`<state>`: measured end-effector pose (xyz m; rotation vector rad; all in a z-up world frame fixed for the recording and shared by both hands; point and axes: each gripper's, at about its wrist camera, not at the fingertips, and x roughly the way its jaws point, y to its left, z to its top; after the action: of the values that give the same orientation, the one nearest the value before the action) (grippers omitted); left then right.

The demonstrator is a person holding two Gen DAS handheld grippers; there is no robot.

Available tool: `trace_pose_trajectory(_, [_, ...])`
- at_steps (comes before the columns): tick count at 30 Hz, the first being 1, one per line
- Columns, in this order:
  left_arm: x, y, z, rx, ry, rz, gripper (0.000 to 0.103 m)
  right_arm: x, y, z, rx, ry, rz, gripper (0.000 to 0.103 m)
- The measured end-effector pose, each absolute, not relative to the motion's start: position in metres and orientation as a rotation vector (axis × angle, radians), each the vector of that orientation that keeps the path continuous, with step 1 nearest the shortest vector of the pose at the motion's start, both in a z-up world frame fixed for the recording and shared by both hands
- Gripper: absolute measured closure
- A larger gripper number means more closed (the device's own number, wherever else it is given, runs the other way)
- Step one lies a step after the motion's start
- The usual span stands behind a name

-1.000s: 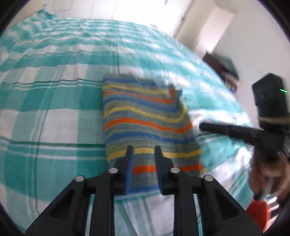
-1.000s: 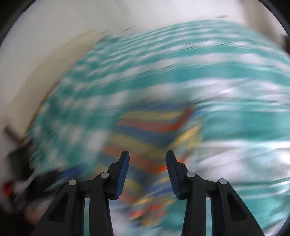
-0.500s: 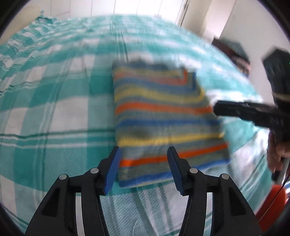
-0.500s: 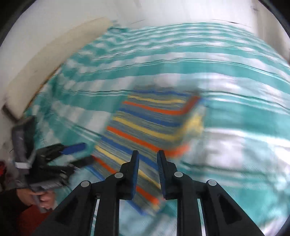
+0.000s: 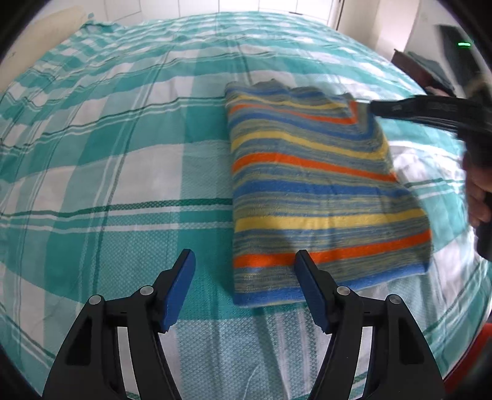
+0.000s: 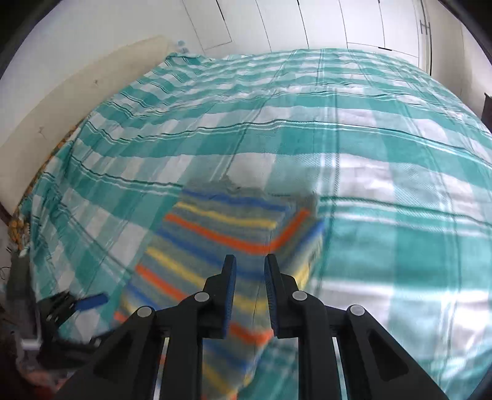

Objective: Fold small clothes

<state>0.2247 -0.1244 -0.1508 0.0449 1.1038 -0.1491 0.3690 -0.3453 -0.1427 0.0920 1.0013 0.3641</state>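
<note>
The folded striped garment [image 5: 319, 197] lay just ahead of the wide-open left hand-held gripper [image 5: 244, 270]; the right hand-held gripper [image 6: 249, 270], narrowly parted and empty, hung over its far corner, with bare bed [image 5: 107, 160] to the left.

Teal-and-white checked bedsheet [image 5: 129, 172]; white cupboard doors [image 6: 338, 24] behind.

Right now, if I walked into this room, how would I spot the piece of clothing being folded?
Look at the large bed covered by a teal-and-white checked sheet. Toward its near right part lies a folded rectangular knitted garment with orange, yellow, blue and grey stripes. It is the only thing lying on the sheet, and its warm stripes stand out against the cool checks.
</note>
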Motion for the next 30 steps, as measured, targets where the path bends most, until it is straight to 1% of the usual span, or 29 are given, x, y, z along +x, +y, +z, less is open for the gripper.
trace_pose_trajectory(2, [0.228, -0.125, -0.153, 0.052, 1.116, -0.140, 0.034, 0.389, -0.352, -0.174, 0.110, 1.093, 0.286, 0.084])
trace_pose_trajectory(3, [0.228, -0.124, -0.152, 0.050, 1.119, -0.138, 0.034, 0.395, -0.358, -0.188, 0.132, 1.118, 0.256, 0.088])
trace_pose_trajectory(4, [0.229, -0.123, -0.152, 0.047, 1.119, -0.137, 0.034, 0.394, -0.361, -0.189, 0.148, 1.096, 0.242, 0.088])
trace_pose_trajectory(7, [0.232, -0.121, -0.151, 0.041, 1.122, -0.128, 0.034, 0.385, -0.364, -0.176, 0.170, 1.063, 0.192, 0.087])
trace_pose_trajectory(9, [0.233, -0.120, -0.152, 0.038, 1.125, -0.125, 0.034, 0.373, -0.361, -0.162, 0.155, 1.035, 0.196, 0.085])
trace_pose_trajectory(13, [0.231, -0.121, -0.152, 0.034, 1.126, -0.121, 0.034, 0.326, -0.348, -0.133, 0.096, 0.992, 0.316, 0.084])
trace_pose_trajectory(14, [0.230, -0.121, -0.152, 0.035, 1.127, -0.121, 0.033, 0.308, -0.345, -0.130, 0.106, 0.993, 0.374, 0.082])
trace_pose_trajectory(17, [0.224, -0.121, -0.161, 0.053, 1.147, -0.122, 0.030, 0.267, -0.337, -0.155, 0.094, 1.060, 0.443, 0.065])
trace_pose_trajectory(19, [0.219, -0.120, -0.166, 0.069, 1.155, -0.127, 0.028, 0.245, -0.338, -0.182, 0.018, 1.136, 0.417, 0.065])
trace_pose_trajectory(20, [0.215, -0.118, -0.165, 0.077, 1.153, -0.129, 0.027, 0.236, -0.343, -0.190, 0.023, 1.151, 0.414, 0.064])
trace_pose_trajectory(21, [0.212, -0.116, -0.162, 0.081, 1.151, -0.130, 0.027, 0.225, -0.354, -0.190, 0.093, 1.132, 0.420, 0.063])
trace_pose_trajectory(22, [0.209, -0.112, -0.158, 0.076, 1.145, -0.134, 0.027, 0.220, -0.362, -0.187, 0.137, 1.123, 0.412, 0.061])
trace_pose_trajectory(23, [0.207, -0.105, -0.151, 0.050, 1.124, -0.144, 0.027, 0.216, -0.369, -0.182, 0.167, 1.113, 0.402, 0.055])
trace_pose_trajectory(24, [0.206, -0.099, -0.145, 0.021, 1.103, -0.156, 0.027, 0.214, -0.377, -0.173, 0.194, 1.076, 0.396, 0.052])
trace_pose_trajectory(25, [0.207, -0.091, -0.138, -0.030, 1.075, -0.176, 0.025, 0.214, -0.383, -0.166, 0.213, 1.046, 0.398, 0.052])
trace_pose_trajectory(26, [0.211, -0.085, -0.135, -0.072, 1.057, -0.194, 0.022, 0.218, -0.388, -0.161, 0.237, 1.026, 0.406, 0.049])
trace_pose_trajectory(27, [0.219, -0.080, -0.134, -0.114, 1.046, -0.210, 0.019, 0.228, -0.394, -0.157, 0.272, 1.014, 0.417, 0.048])
trace_pose_trajectory(29, [0.235, -0.077, -0.141, -0.163, 1.067, -0.243, 0.019, 0.251, -0.404, -0.156, 0.357, 0.994, 0.442, 0.048])
trace_pose_trajectory(30, [0.242, -0.079, -0.148, -0.182, 1.083, -0.272, 0.021, 0.269, -0.409, -0.162, 0.415, 0.997, 0.467, 0.044])
